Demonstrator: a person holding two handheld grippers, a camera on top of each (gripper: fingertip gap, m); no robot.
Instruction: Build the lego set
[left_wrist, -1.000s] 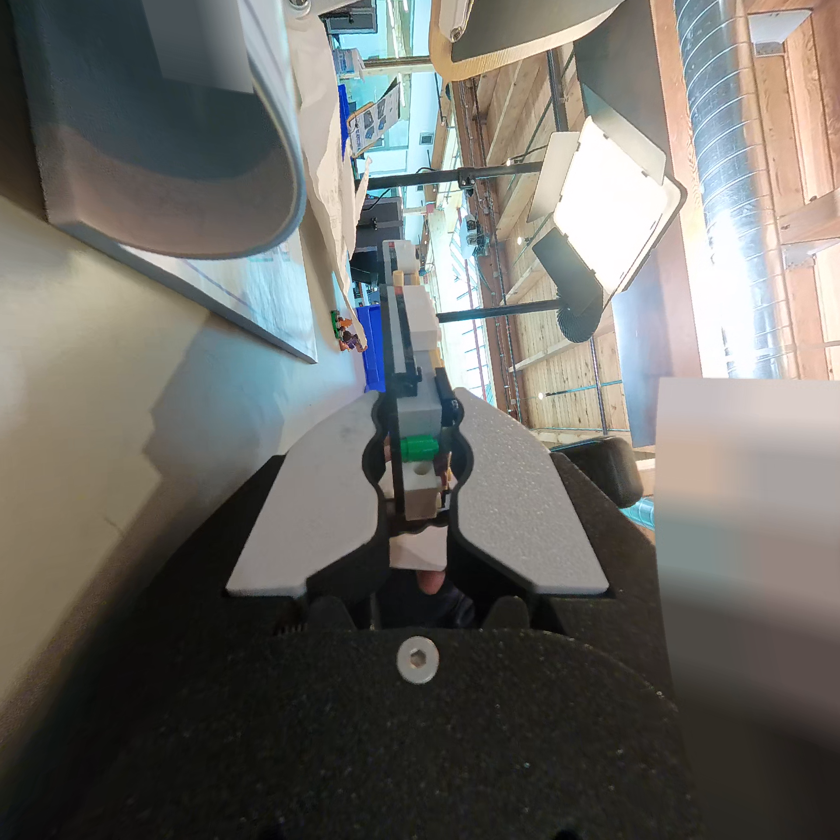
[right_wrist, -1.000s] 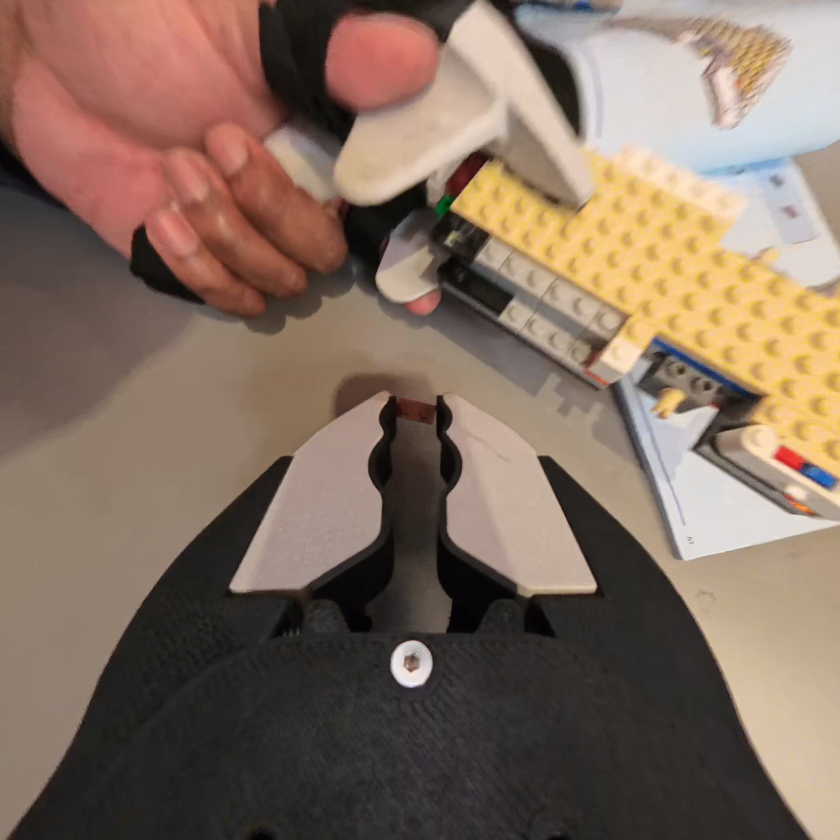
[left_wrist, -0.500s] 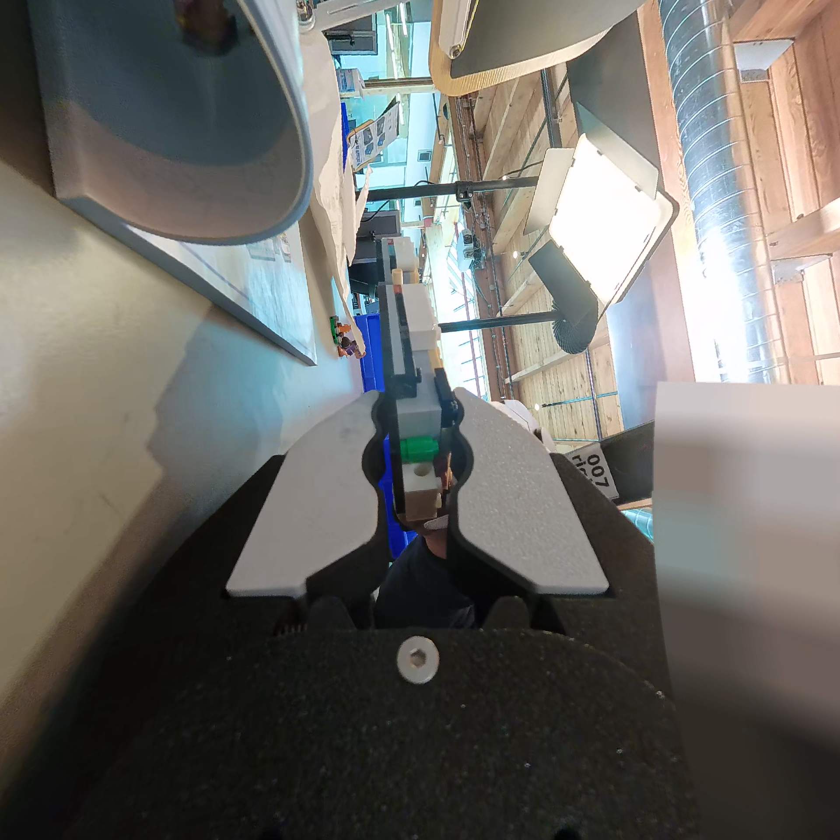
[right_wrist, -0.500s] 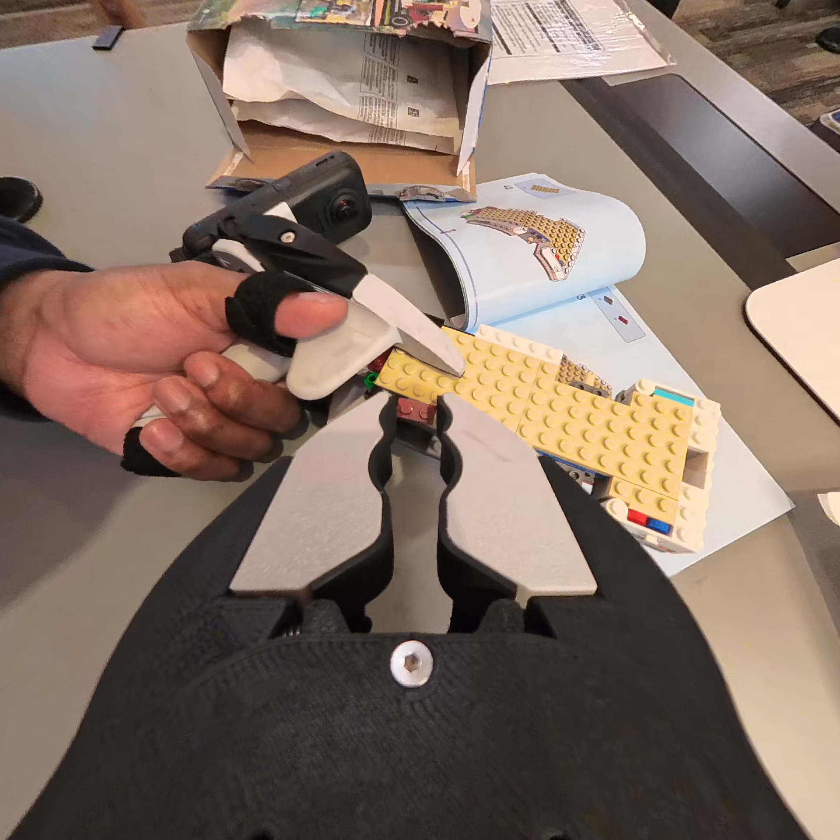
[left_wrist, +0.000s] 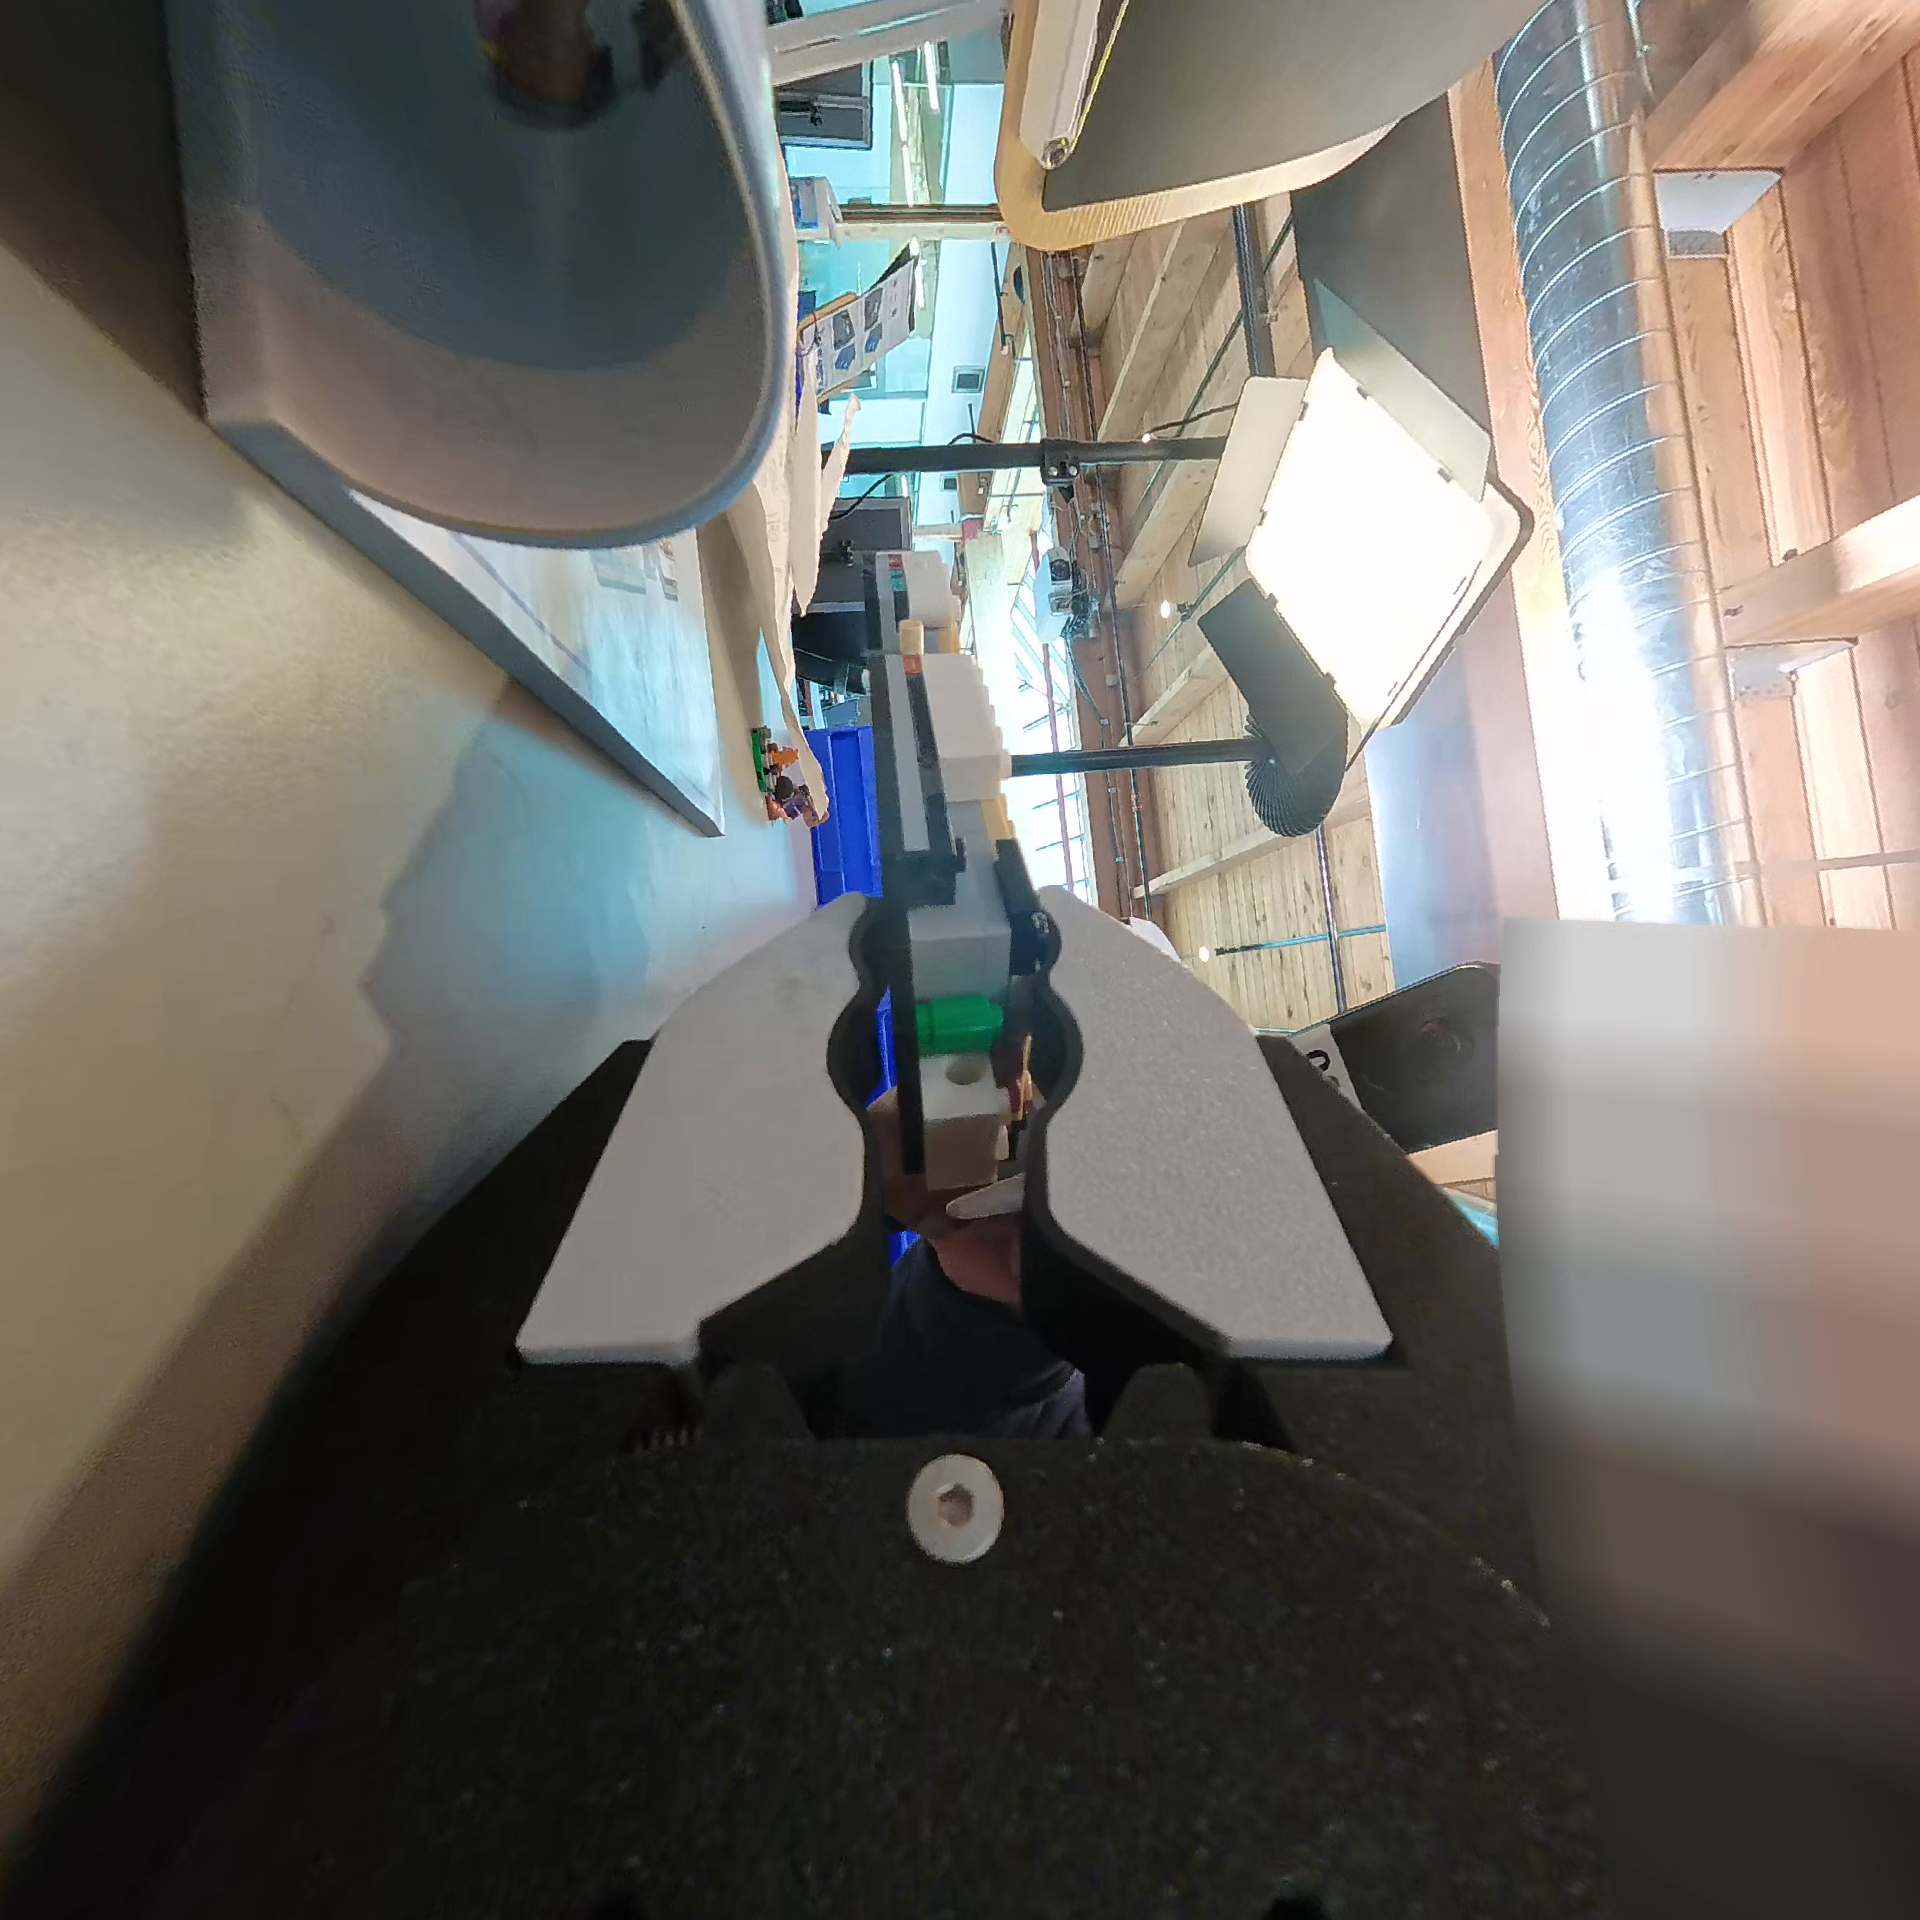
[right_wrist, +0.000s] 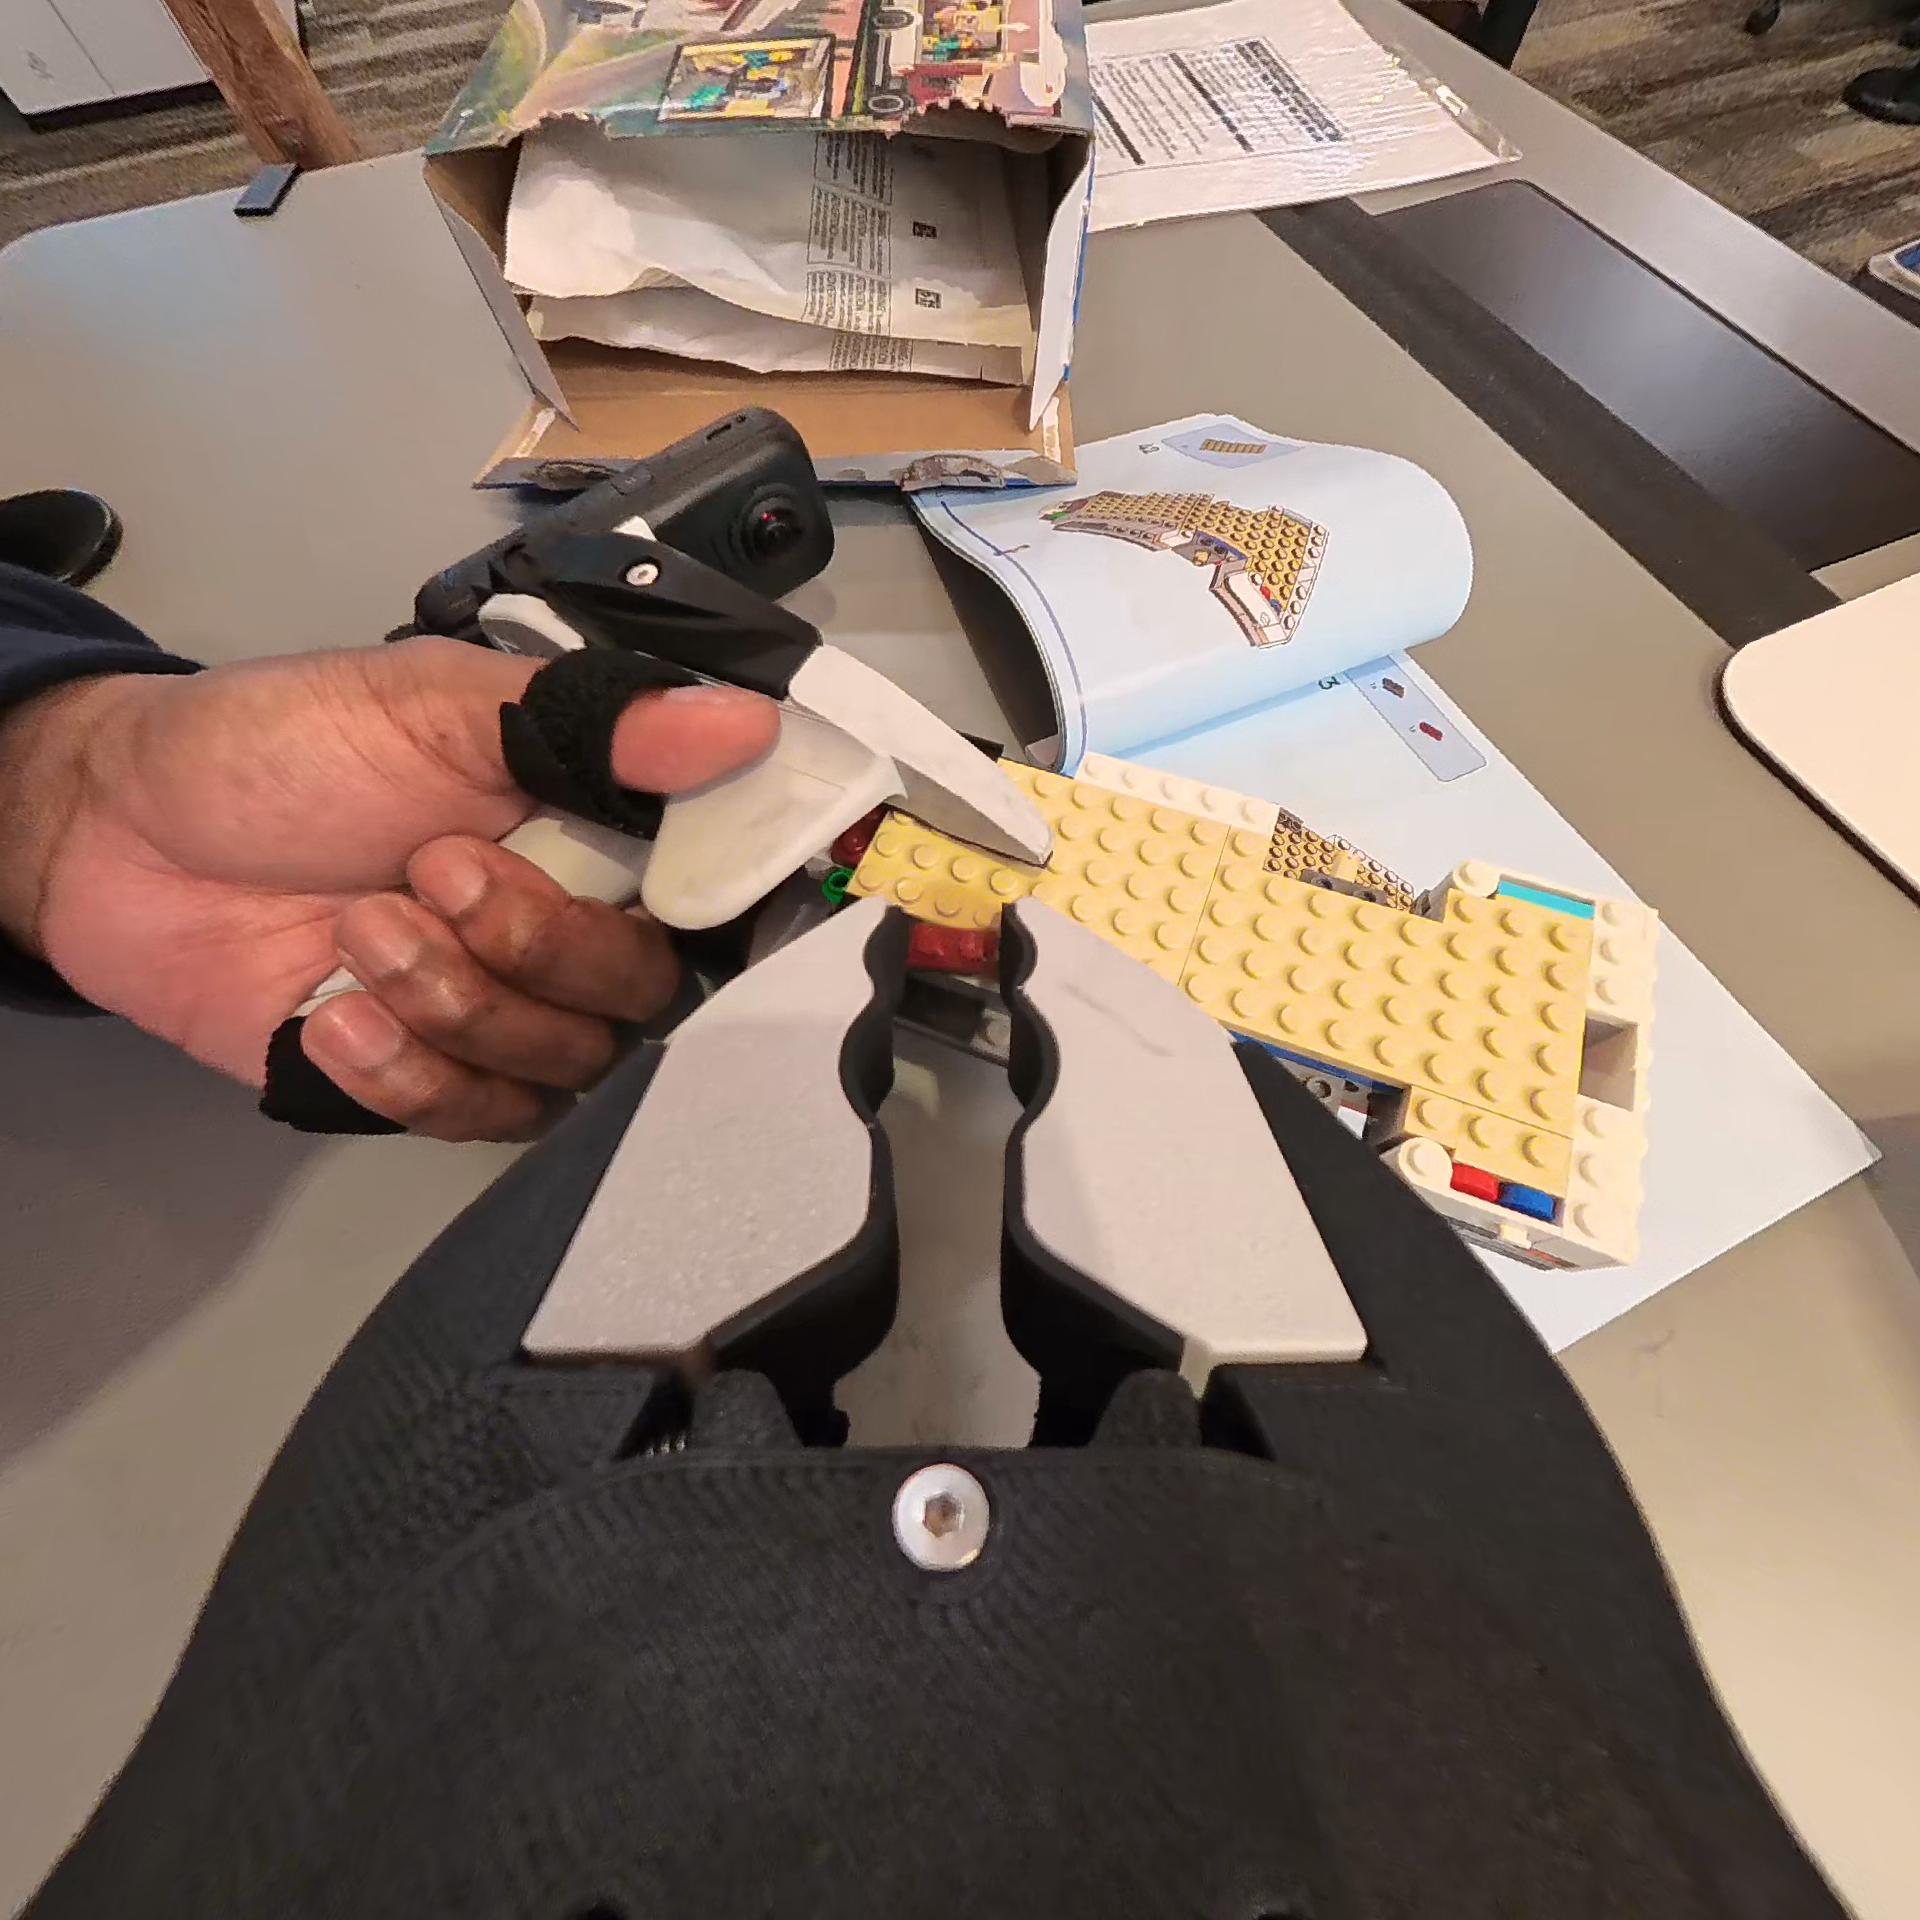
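Note:
My left gripper (left_wrist: 956, 935) is shut on one end of a brick model (left_wrist: 940, 748), seen edge-on with grey, green and white bricks between the pads. The right wrist view shows a hand holding the left gripper (right_wrist: 914, 831), clamped on the left end of the model's tan studded plate (right_wrist: 1351, 956); the model rests over a booklet. My right gripper (right_wrist: 948, 930) is shut on a small dark red brick (right_wrist: 951, 945). It holds the brick right at the front edge of the tan plate, just below the left gripper's fingers.
An open cardboard box (right_wrist: 790, 260) with paper bags stands at the back. A light blue instruction booklet (right_wrist: 1247, 582) lies curled under the model. A printed sheet (right_wrist: 1278, 94) and a white board (right_wrist: 1839, 707) lie at the right. A blue bin (left_wrist: 847, 810) and small figures (left_wrist: 779, 774) lie beyond the model. Only a small space, under 4 cm, lies between the two pairs of fingers.
My right gripper has risen from low over the table and moved in on the model's left end, keeping the dark red brick. The left gripper keeps its hold, almost still.

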